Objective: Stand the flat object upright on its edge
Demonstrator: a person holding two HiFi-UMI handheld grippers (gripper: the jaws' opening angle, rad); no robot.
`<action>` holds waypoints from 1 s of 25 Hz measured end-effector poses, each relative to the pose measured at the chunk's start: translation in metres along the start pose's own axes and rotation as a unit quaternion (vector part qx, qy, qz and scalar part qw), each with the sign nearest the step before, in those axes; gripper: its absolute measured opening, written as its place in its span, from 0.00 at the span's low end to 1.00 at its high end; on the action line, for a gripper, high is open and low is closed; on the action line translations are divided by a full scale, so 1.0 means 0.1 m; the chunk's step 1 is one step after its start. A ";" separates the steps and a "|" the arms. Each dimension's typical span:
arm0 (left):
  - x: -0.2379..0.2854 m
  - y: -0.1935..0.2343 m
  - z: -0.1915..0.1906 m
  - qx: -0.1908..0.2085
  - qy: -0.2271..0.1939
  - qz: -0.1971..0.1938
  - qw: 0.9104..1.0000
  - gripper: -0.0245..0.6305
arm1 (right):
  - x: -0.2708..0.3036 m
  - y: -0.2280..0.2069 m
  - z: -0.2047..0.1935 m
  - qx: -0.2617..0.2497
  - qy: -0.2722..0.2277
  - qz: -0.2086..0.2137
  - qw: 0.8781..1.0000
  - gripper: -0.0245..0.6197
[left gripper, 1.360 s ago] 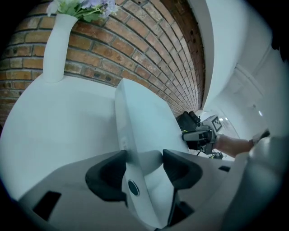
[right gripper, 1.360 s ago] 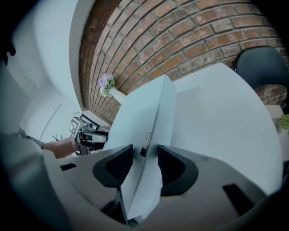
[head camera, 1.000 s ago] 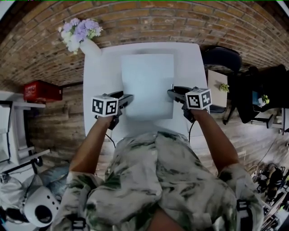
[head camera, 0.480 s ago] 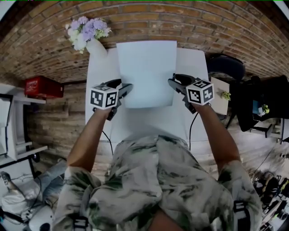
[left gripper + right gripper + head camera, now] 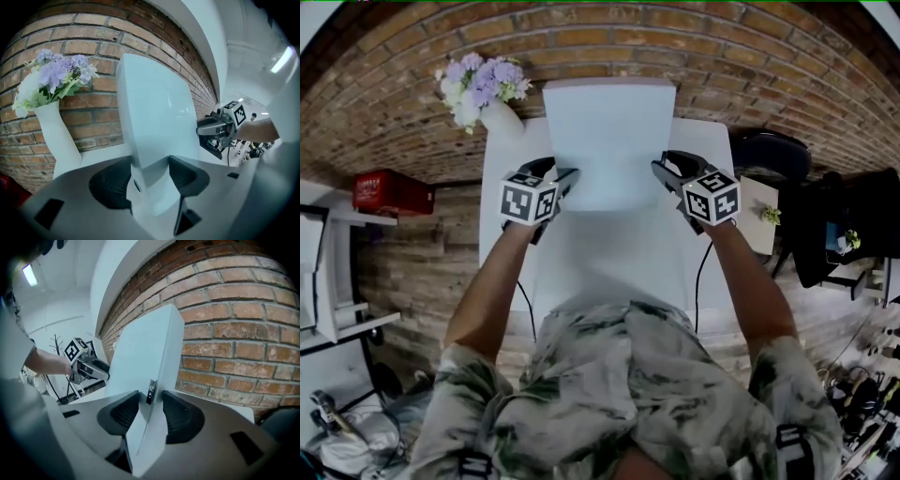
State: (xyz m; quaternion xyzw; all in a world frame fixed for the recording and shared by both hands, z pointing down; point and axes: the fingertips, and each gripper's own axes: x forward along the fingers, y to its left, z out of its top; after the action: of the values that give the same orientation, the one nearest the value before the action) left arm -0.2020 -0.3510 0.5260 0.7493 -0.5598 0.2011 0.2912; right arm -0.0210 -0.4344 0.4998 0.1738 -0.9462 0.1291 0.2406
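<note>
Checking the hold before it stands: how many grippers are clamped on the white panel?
2. The left gripper pinches the white panel at its left edge; the right gripper, its jaws just closed a little further, pinches the right edge. None hidden.

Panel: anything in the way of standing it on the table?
Nothing visible. The left gripper and right gripper clamp the panel's side edges, the right's jaws having just closed a little further on it. The vase stands apart at its left.
</note>
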 end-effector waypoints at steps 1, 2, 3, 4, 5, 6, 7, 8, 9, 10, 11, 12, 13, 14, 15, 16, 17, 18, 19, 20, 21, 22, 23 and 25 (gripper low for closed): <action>0.04 0.03 0.04 0.006 -0.002 0.005 1.000 0.44 | 0.03 -0.04 0.03 -0.009 -0.002 -0.004 1.000 0.31; 0.08 0.06 0.08 0.011 -0.003 0.009 1.000 0.44 | 0.05 -0.09 0.07 -0.017 -0.004 -0.007 1.000 0.31; 0.12 0.09 0.12 0.015 -0.005 0.012 1.000 0.44 | 0.08 -0.13 0.10 -0.023 -0.006 -0.010 1.000 0.31; 0.16 0.13 0.17 0.019 -0.007 0.015 1.000 0.44 | 0.11 -0.17 0.13 -0.029 -0.008 -0.013 0.999 0.31; 0.19 0.17 0.21 0.024 -0.008 0.018 1.000 0.44 | 0.15 -0.21 0.17 -0.034 -0.010 -0.015 0.999 0.31; 0.23 0.22 0.25 0.028 -0.010 0.021 0.999 0.44 | 0.19 -0.24 0.19 -0.038 -0.013 -0.017 0.999 0.31; 0.26 0.27 0.29 0.033 -0.012 0.024 0.999 0.44 | 0.23 -0.28 0.22 -0.043 -0.014 -0.019 0.999 0.31; 0.30 0.32 0.32 0.037 -0.013 0.028 0.999 0.44 | 0.28 -0.31 0.24 -0.048 -0.015 -0.022 0.998 0.31; 0.34 0.36 0.35 0.041 -0.014 0.032 0.999 0.44 | 0.33 -0.35 0.26 -0.053 -0.016 -0.025 0.998 0.31; 0.38 0.41 0.38 0.044 -0.016 0.037 0.998 0.44 | 0.38 -0.39 0.28 -0.058 -0.017 -0.028 0.998 0.31; 0.42 0.45 0.41 0.048 -0.019 0.042 0.998 0.44 | 0.42 -0.42 0.29 -0.062 -0.018 -0.031 0.997 0.30; 0.46 0.49 0.44 0.052 -0.021 0.047 0.997 0.44 | 0.47 -0.46 0.31 -0.065 -0.020 -0.034 0.997 0.30; 0.50 0.53 0.47 0.055 -0.024 0.052 0.997 0.44 | 0.51 -0.50 0.32 -0.068 -0.022 -0.036 0.997 0.30; 0.54 0.57 0.49 0.058 -0.026 0.056 0.996 0.44 | 0.55 -0.54 0.34 -0.071 -0.024 -0.039 0.996 0.30; 0.58 0.61 0.51 0.061 -0.028 0.060 0.996 0.44 | 0.59 -0.58 0.35 -0.074 -0.025 -0.043 0.996 0.30; 0.62 0.65 0.53 0.065 -0.030 0.063 0.995 0.44 | 0.63 -0.62 0.37 -0.076 -0.026 -0.046 0.996 0.30; 0.66 0.69 0.55 0.068 -0.031 0.066 0.995 0.44 | 0.68 -0.65 0.38 -0.079 -0.026 -0.050 0.995 0.30; 0.69 0.73 0.58 0.070 -0.033 0.068 0.995 0.44 | 0.73 -0.69 0.39 -0.081 -0.026 -0.052 0.995 0.30; 0.73 0.77 0.60 0.072 -0.035 0.070 0.994 0.44 | 0.77 -0.72 0.41 -0.084 -0.027 -0.055 0.995 0.30; 0.77 0.81 0.62 0.073 -0.037 0.072 0.994 0.44 | 0.81 -0.75 0.42 -0.088 -0.028 -0.058 0.994 0.30; 0.80 0.85 0.63 0.073 -0.039 0.074 0.994 0.44 | 0.85 -0.78 0.44 -0.092 -0.029 -0.062 0.993 0.30; 0.84 0.88 0.65 0.075 -0.042 0.077 0.993 0.44 | 0.88 -0.81 0.45 -0.098 -0.029 -0.065 0.993 0.30; 0.87 0.91 0.67 0.077 -0.045 0.080 0.993 0.44 | 0.92 -0.84 0.46 -0.104 -0.030 -0.070 0.992 0.30; 0.93 0.97 0.70 0.084 -0.051 0.087 0.991 0.44 | 0.99 -0.90 0.48 -0.117 -0.030 -0.078 0.990 0.30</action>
State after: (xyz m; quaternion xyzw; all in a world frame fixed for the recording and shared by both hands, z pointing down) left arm -0.2691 -0.4847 0.5524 0.7287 -0.6181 0.2338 0.1799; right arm -0.0867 -0.5580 0.5227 0.2219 -0.9451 -0.0068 0.2398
